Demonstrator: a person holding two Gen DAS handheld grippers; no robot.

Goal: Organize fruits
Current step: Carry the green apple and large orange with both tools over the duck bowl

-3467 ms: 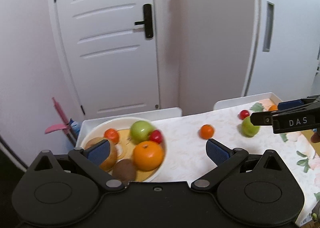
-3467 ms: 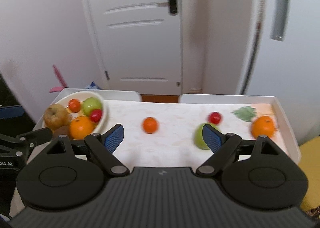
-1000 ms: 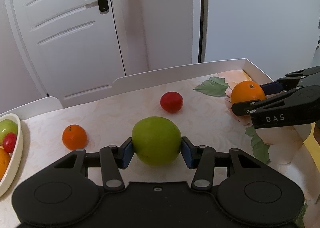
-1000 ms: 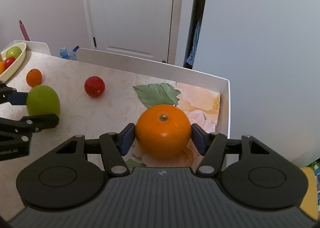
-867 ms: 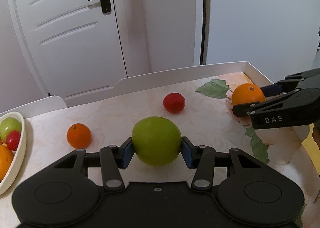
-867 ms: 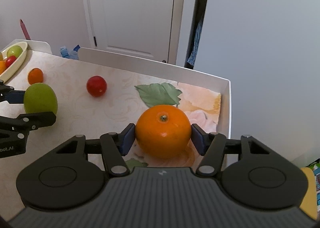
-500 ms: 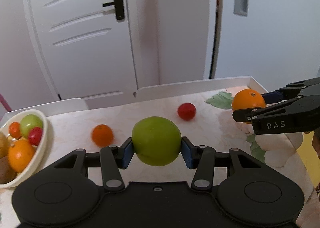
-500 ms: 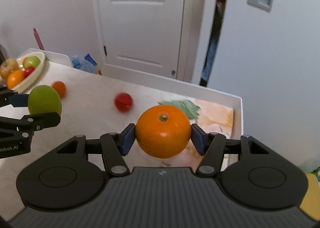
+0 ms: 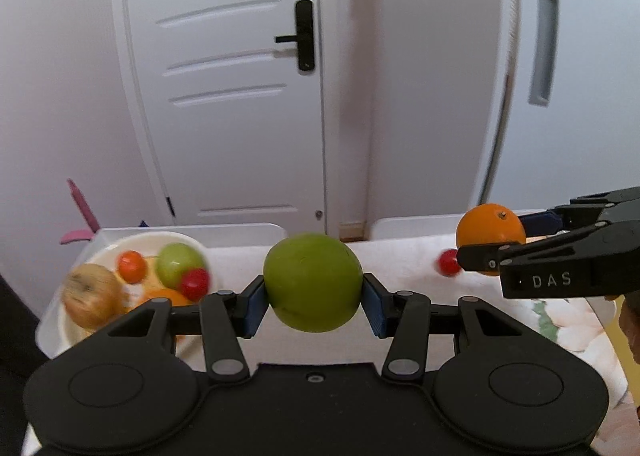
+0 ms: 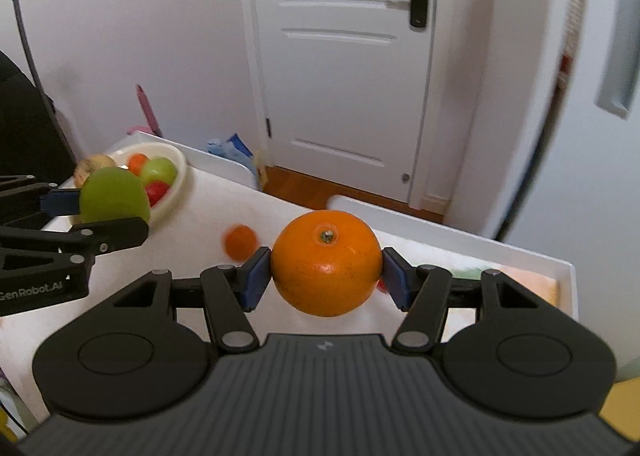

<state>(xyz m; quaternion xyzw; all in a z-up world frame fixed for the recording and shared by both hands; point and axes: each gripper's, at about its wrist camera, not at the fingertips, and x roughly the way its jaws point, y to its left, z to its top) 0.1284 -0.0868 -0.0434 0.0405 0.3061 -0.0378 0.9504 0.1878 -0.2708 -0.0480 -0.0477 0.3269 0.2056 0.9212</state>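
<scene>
Gripping a green apple [image 9: 312,282] between its pads, the left gripper [image 9: 313,302] holds it clear of the table, near the fruit bowl [image 9: 105,246]. The right gripper [image 10: 325,280], jaws pressed on an orange [image 10: 326,267], carries it aloft, presumably for the same bowl.

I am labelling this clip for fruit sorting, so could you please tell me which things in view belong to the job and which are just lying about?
Belongs to the job:
green apple in the left claw
orange in the right claw
fruit bowl
small orange fruit
small red fruit

Just lying about:
door
pink item
blue packet
</scene>
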